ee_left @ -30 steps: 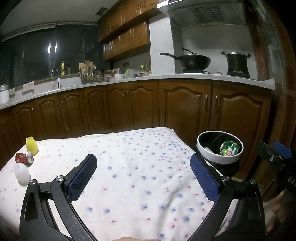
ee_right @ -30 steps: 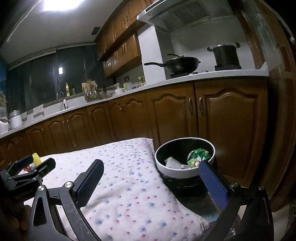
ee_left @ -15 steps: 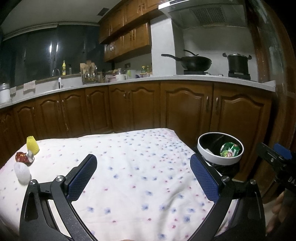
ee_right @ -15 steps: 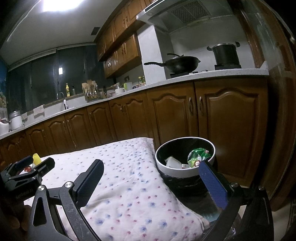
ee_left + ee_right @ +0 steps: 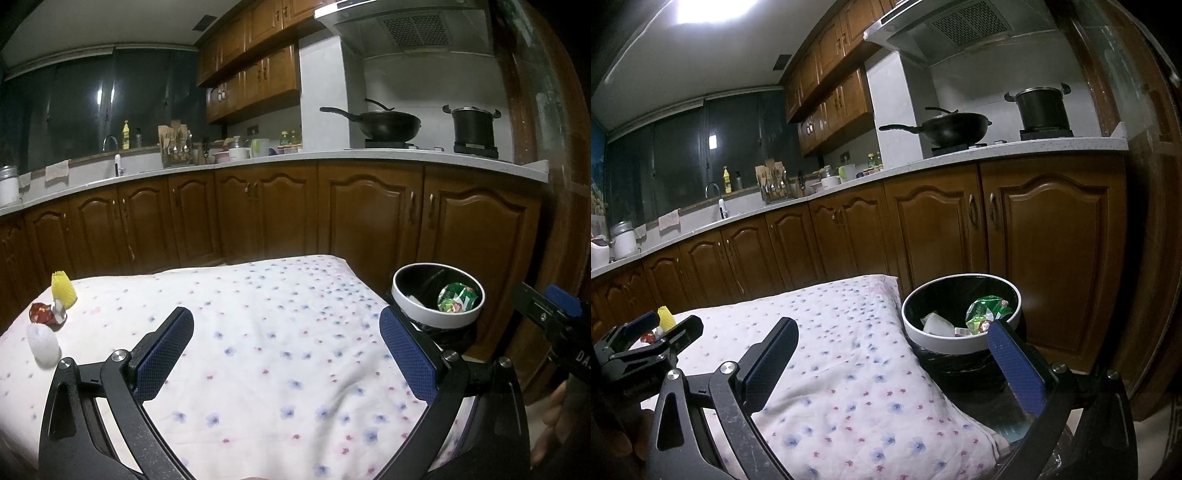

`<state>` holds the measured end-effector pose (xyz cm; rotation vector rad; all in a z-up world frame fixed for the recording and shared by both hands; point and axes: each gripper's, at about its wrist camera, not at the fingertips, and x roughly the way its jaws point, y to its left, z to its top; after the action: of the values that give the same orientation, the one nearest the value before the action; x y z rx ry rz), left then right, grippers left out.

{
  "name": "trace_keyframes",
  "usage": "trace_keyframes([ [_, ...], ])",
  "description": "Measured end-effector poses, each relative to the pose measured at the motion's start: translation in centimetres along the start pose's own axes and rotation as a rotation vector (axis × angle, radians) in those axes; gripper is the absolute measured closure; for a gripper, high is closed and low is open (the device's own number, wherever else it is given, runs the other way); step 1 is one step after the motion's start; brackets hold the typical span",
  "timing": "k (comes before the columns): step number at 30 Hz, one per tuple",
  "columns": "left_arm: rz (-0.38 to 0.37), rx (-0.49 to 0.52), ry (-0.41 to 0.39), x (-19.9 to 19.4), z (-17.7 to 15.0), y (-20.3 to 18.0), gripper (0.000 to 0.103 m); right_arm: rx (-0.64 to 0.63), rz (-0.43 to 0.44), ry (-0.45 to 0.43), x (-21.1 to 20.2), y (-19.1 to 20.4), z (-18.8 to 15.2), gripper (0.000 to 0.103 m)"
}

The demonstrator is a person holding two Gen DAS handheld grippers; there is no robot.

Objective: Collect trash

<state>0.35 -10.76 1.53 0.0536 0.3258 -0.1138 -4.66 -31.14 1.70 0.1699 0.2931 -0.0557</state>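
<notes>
Three pieces of trash lie at the far left of the flowered tablecloth: a yellow foam sleeve, a red wrapper and a white foam net. My left gripper hovers open over the middle of the cloth, well right of them, holding nothing. Beside the table's right edge stands a white-rimmed black bin holding a green wrapper and a white scrap. My right gripper is open and empty just in front of the bin.
Brown kitchen cabinets run behind the table under a pale counter with a wok and a pot. In the right wrist view the left gripper's side shows at the left edge. A dark door frame rises at the right.
</notes>
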Motion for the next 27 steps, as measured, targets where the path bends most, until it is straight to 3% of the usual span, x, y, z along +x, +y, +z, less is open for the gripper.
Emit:
trace_keyframes([
  [27,-0.007,0.000,0.009,0.17,-0.09,-0.18,0.000,0.000,0.010,0.002,-0.16,0.55,0.03,0.000],
])
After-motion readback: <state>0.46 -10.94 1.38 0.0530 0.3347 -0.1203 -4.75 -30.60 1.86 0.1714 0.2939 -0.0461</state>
